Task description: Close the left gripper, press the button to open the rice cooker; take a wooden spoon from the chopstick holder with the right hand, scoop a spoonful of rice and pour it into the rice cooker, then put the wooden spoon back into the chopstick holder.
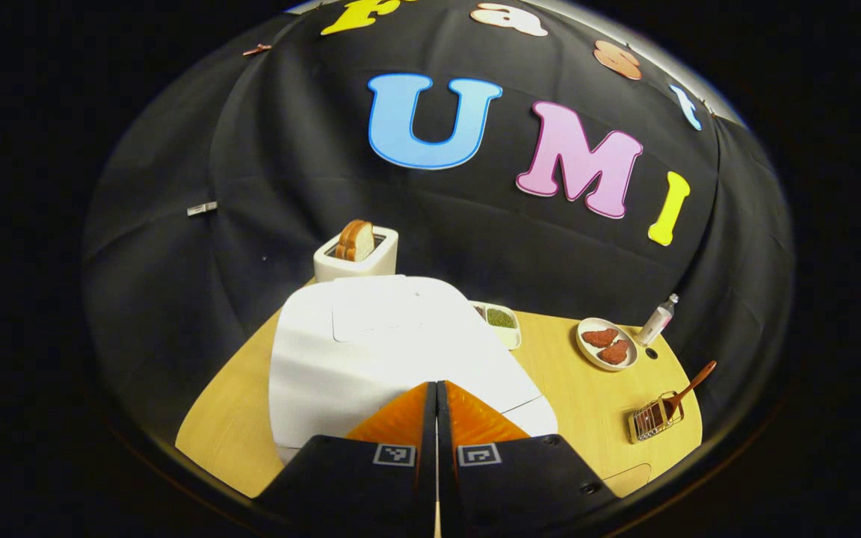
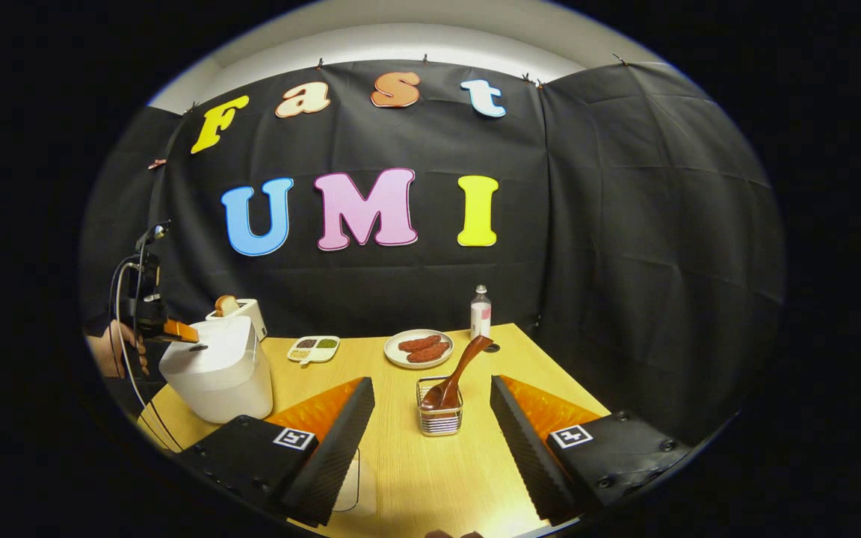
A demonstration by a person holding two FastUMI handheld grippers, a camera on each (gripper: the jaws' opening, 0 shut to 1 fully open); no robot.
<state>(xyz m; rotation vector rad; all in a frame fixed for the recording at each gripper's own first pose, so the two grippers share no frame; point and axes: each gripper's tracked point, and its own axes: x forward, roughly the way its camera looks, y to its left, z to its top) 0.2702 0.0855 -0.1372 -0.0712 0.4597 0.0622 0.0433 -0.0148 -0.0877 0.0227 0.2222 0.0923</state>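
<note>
The left hand-held gripper (image 1: 436, 396), fingers pressed together, hung over the white plastic rice cooker (image 1: 393, 351), its lid down. The right hand-held gripper (image 2: 430, 407) stood spread, with bare wooden surface (image 2: 430, 478) between its fingers; just ahead stood the wire chopstick holder (image 2: 439, 415) with the brown wooden spoon (image 2: 459, 371).

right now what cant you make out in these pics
- Cooker button: left gripper view, the shut left gripper covers the lid's front edge; right gripper view, too small to tell contact.
- Spoon bowl: right gripper view, sunk in the holder behind its wires.
- Rice to scoop: tray contents too small to name.
- Hand on the left gripper: right gripper view, cut off at the picture's edge.
</note>
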